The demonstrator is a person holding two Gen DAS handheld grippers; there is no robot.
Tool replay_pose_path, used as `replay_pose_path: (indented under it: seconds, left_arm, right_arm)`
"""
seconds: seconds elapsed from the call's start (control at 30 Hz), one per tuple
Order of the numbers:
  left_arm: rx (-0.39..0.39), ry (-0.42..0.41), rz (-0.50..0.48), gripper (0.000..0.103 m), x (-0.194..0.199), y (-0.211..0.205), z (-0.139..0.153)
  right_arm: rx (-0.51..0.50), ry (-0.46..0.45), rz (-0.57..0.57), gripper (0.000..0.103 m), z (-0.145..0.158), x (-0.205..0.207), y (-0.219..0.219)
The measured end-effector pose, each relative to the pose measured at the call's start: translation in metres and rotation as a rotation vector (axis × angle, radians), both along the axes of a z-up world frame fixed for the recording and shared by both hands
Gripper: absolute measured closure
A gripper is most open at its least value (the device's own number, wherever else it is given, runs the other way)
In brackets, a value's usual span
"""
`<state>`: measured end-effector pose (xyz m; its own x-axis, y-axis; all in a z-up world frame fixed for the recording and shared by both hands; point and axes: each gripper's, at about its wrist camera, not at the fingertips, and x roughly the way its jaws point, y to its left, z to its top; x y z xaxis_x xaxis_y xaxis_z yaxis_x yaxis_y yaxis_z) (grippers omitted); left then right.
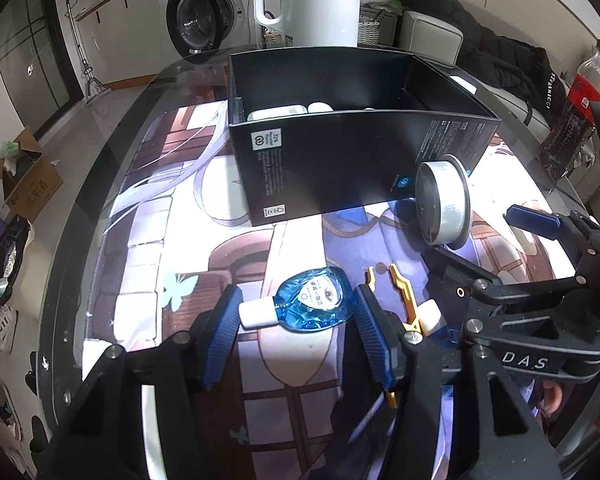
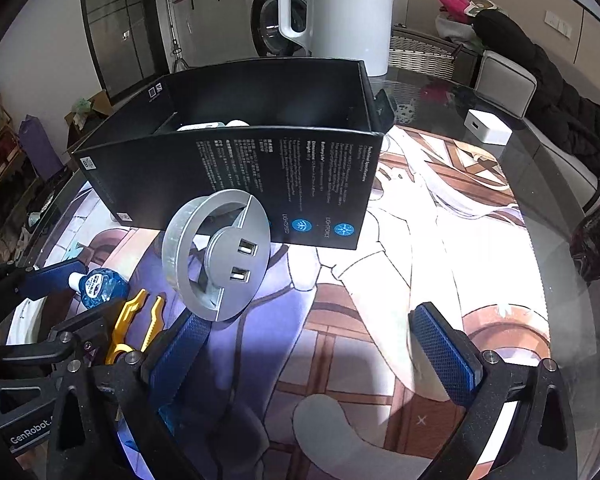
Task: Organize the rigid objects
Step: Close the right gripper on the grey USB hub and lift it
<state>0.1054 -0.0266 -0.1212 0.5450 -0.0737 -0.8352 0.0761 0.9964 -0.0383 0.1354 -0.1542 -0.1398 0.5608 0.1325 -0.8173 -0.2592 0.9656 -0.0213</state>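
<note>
A small blue liquid bottle [image 1: 312,304] with a white cap lies on the printed mat. My left gripper [image 1: 298,332] is shut on it, one pad on the cap and the other on its base. A silver round USB hub [image 2: 216,256] stands tilted on its edge in front of the open black box [image 2: 240,168], touching the tip of one right finger [image 2: 184,344]. My right gripper [image 2: 314,348] is wide open with only mat between its pads. A yellow hand tool [image 1: 396,292] lies between the two grippers. White items [image 1: 276,112] sit inside the box.
A white kettle [image 2: 340,12] stands behind the box. A white charger block [image 2: 488,126] is at the far right of the glass table [image 2: 560,240]. A dark drink bottle [image 1: 576,120] stands near the right rim. Beyond the table are a washing machine and floor clutter.
</note>
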Motion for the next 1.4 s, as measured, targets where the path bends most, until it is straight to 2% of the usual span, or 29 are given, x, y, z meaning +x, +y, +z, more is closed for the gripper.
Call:
replay_pose_path:
  seconds: [0.1, 0.2, 0.27, 0.43, 0.47, 0.53, 0.57, 0.6, 0.83, 1.2, 1.4]
  left_arm:
    - [-0.007, 0.010, 0.005, 0.047, 0.001, 0.001, 0.001]
    - [0.000, 0.007, 0.002, 0.047, 0.001, 0.004, 0.000]
    - [-0.001, 0.007, 0.001, 0.047, 0.001, 0.004, 0.000]
    - [-0.006, 0.014, 0.004, 0.047, 0.001, 0.007, 0.001]
    - [-0.006, 0.015, 0.003, 0.047, 0.001, 0.008, 0.001]
    - [-0.006, 0.016, -0.003, 0.047, 0.000, 0.008, 0.001]
    - [-0.006, 0.016, -0.004, 0.047, 0.000, 0.008, 0.001]
    - [-0.005, 0.015, -0.003, 0.047, 0.000, 0.009, 0.001]
    - [-0.012, 0.005, 0.001, 0.047, -0.001, 0.012, 0.005]
    - [-0.025, -0.016, -0.015, 0.047, -0.007, 0.009, 0.012]
    - [-0.028, -0.022, -0.016, 0.047, -0.009, 0.007, 0.016]
  right_arm:
    - [0.001, 0.009, -0.012, 0.000, 0.001, 0.002, -0.001]
    - [0.000, 0.008, 0.008, 0.007, 0.003, 0.001, 0.004]
    - [0.000, 0.000, 0.021, 0.018, 0.005, 0.001, 0.007]
    - [0.010, -0.001, 0.006, 0.025, 0.005, 0.002, 0.016]
    - [0.011, 0.000, 0.002, 0.029, 0.006, 0.002, 0.017]
    - [0.006, -0.001, 0.008, 0.045, 0.008, 0.003, 0.020]
    - [0.002, -0.003, 0.016, 0.058, 0.010, 0.003, 0.022]
    - [0.004, 0.001, 0.021, 0.065, 0.010, 0.003, 0.022]
    - [0.040, 0.021, 0.036, 0.090, 0.015, -0.002, 0.009]
    - [0.086, 0.010, 0.075, 0.097, 0.028, -0.018, -0.006]
    - [0.105, 0.013, 0.098, 0.098, 0.031, -0.023, -0.006]
